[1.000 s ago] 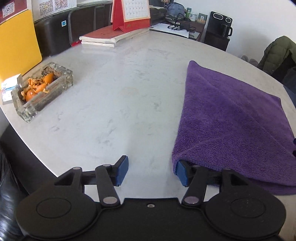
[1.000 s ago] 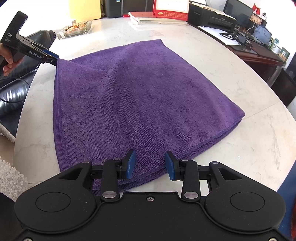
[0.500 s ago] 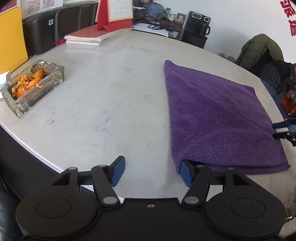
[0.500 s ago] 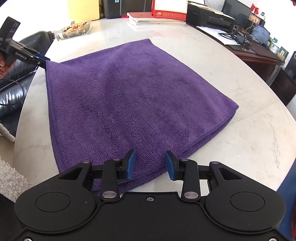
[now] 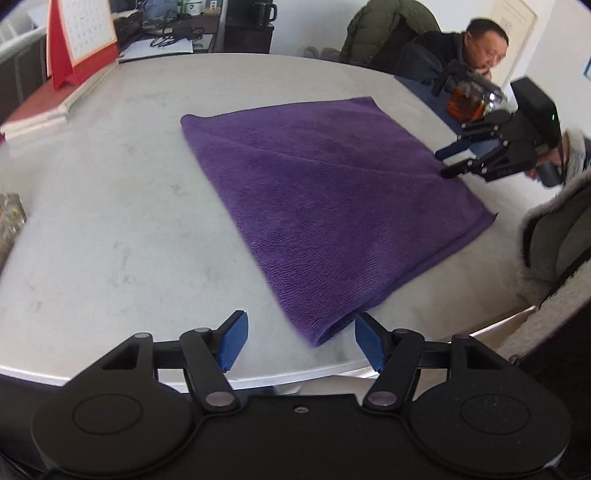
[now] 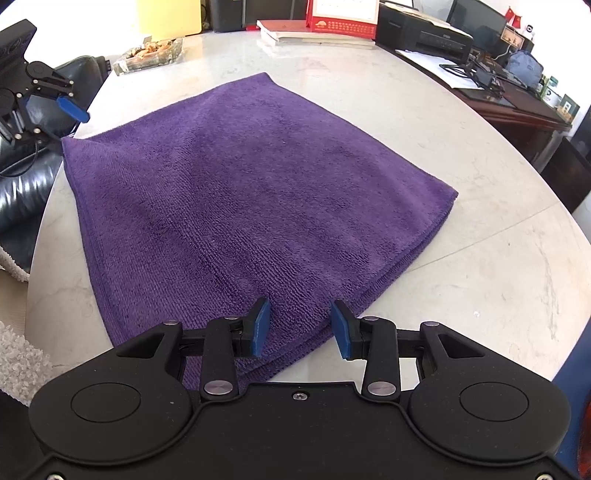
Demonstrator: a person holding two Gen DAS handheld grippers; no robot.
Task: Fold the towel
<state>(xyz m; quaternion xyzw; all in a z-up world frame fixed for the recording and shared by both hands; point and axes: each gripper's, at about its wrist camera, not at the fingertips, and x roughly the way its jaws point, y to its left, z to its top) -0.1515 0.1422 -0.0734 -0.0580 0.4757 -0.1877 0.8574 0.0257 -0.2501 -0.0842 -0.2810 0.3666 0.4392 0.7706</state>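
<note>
- In the right wrist view, the left gripper (image 6: 72,122) hangs at the far left edge of the pale marble worktop (image 6: 461,258), just beside the towel's far left corner. One blue pad (image 6: 73,109) shows clear of the cloth; whether the lower finger touches that corner I cannot tell.
- In the left wrist view, the left gripper (image 5: 300,339) has its jaws spread wide with nothing pinched. The towel's near corner lies on the worktop between the two blue pads (image 5: 232,340), touching neither.
- A glass dish of orange peel (image 6: 149,55) sits at the far left of the worktop, well apart from the towel.
- The purple towel (image 6: 236,192) lies folded and flat in the middle of the worktop, its layered edges showing along the right side and the near corner.
- A red desk calendar (image 6: 343,16) stands on a stack of books (image 6: 295,35) at the far edge, beyond the towel.
- The right gripper (image 6: 298,326) sits over the towel's near edge, its jaws partly spread, the blue pads (image 6: 260,326) above the cloth and not squeezing it.
- In the left wrist view, the right gripper (image 5: 452,160) hovers at the towel's right edge, fingers apart.
- A black printer (image 6: 424,31) rests on a dark desk at the far right.
</note>
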